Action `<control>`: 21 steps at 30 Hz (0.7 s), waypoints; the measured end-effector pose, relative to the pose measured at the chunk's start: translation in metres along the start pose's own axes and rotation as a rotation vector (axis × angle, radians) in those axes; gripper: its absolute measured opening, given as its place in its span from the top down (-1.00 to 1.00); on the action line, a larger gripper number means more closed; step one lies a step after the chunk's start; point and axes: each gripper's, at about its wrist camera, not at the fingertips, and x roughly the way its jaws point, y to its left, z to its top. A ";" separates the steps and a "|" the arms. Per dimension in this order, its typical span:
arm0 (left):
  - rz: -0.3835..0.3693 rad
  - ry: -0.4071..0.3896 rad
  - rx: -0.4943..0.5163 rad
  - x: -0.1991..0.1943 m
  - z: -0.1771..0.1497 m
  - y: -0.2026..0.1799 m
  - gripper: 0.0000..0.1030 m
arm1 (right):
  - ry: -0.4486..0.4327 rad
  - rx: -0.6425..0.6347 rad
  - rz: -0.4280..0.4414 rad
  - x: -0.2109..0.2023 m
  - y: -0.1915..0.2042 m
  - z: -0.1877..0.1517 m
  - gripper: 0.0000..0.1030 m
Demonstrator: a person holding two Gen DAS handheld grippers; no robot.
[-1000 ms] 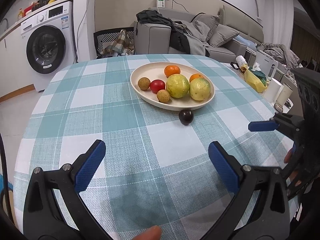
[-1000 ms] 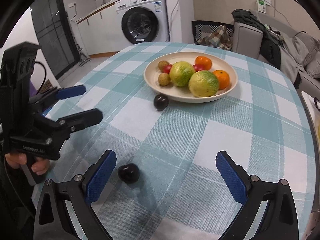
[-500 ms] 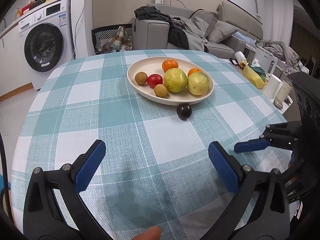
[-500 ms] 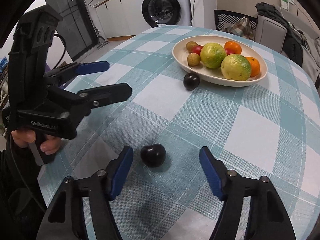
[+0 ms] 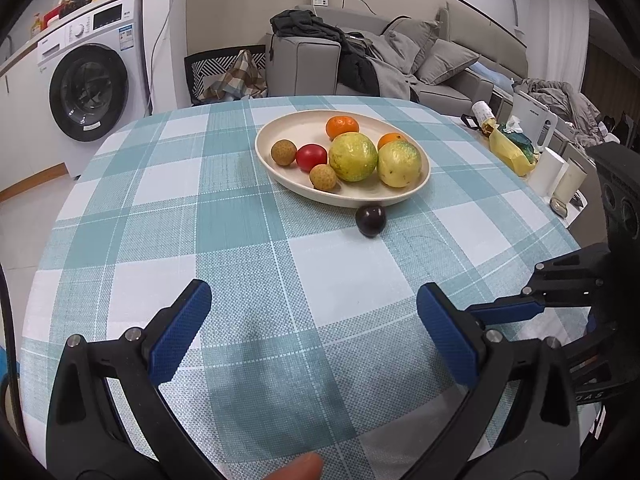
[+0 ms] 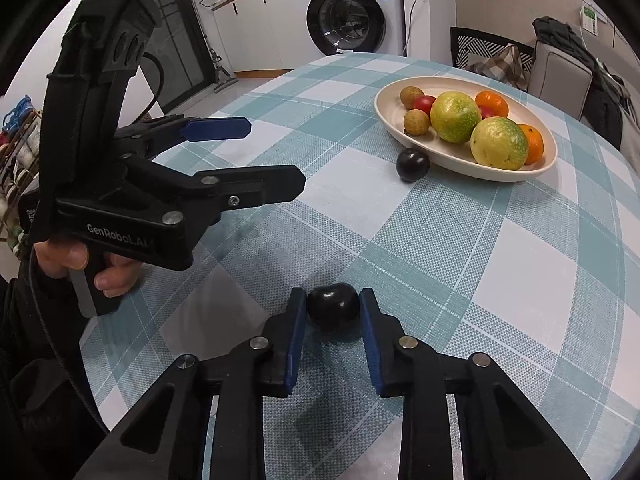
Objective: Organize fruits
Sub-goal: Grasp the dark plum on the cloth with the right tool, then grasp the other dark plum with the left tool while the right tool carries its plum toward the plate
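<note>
We hold the right gripper (image 6: 333, 312) low over the near edge of the table (image 6: 520, 260), its blue pads narrowed onto a dark plum (image 6: 333, 307) that sits on the checked cloth; both pads appear to touch the fruit's sides. Our left gripper (image 5: 312, 332) hovers spread wide and holding nothing, above the near part of the table (image 5: 200, 220); in the right wrist view it (image 6: 260, 156) stands off to the left, with our left hand (image 6: 84, 268) on its handle.

A second dark plum (image 5: 371, 220) lies on the cloth just beside the near rim of the cream plate (image 5: 280, 128), which stands toward the far edge. On the plate are two large yellow-green fruits (image 5: 353, 156), two oranges (image 5: 342, 127), a red tomato-like fruit (image 5: 311, 156) and two small brown longans (image 5: 283, 152). Beyond the table we see a washing machine (image 5: 90, 88) and a grey sofa (image 5: 400, 68).
</note>
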 end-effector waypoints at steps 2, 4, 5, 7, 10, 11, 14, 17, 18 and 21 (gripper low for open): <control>0.000 0.003 -0.007 0.001 0.000 0.002 -0.99 | -0.015 0.006 0.003 -0.004 -0.002 0.001 0.47; 0.002 0.003 -0.009 0.002 0.001 0.002 -0.99 | -0.039 0.017 0.003 -0.010 -0.005 0.003 0.47; 0.002 0.003 -0.009 0.002 0.001 0.002 -0.99 | -0.049 0.025 0.002 -0.013 -0.008 0.004 0.47; 0.007 0.004 -0.022 0.004 0.002 0.003 -0.99 | -0.076 0.044 -0.007 -0.020 -0.013 0.006 0.47; 0.002 0.014 -0.039 0.008 0.003 0.004 -0.99 | -0.125 0.080 -0.023 -0.031 -0.022 0.007 0.47; 0.002 0.016 -0.046 0.011 0.004 0.004 -0.99 | -0.140 0.086 -0.035 -0.035 -0.025 0.009 0.47; 0.006 0.028 -0.073 0.021 0.008 0.005 -0.99 | -0.195 0.120 -0.056 -0.047 -0.035 0.010 0.47; -0.004 0.047 -0.088 0.032 0.015 0.004 -0.97 | -0.230 0.161 -0.076 -0.055 -0.046 0.012 0.47; -0.004 0.050 -0.090 0.036 0.018 0.004 -0.96 | -0.237 0.171 -0.079 -0.057 -0.049 0.011 0.47; -0.010 0.061 -0.097 0.045 0.027 0.003 -0.77 | -0.265 0.202 -0.098 -0.062 -0.057 0.011 0.47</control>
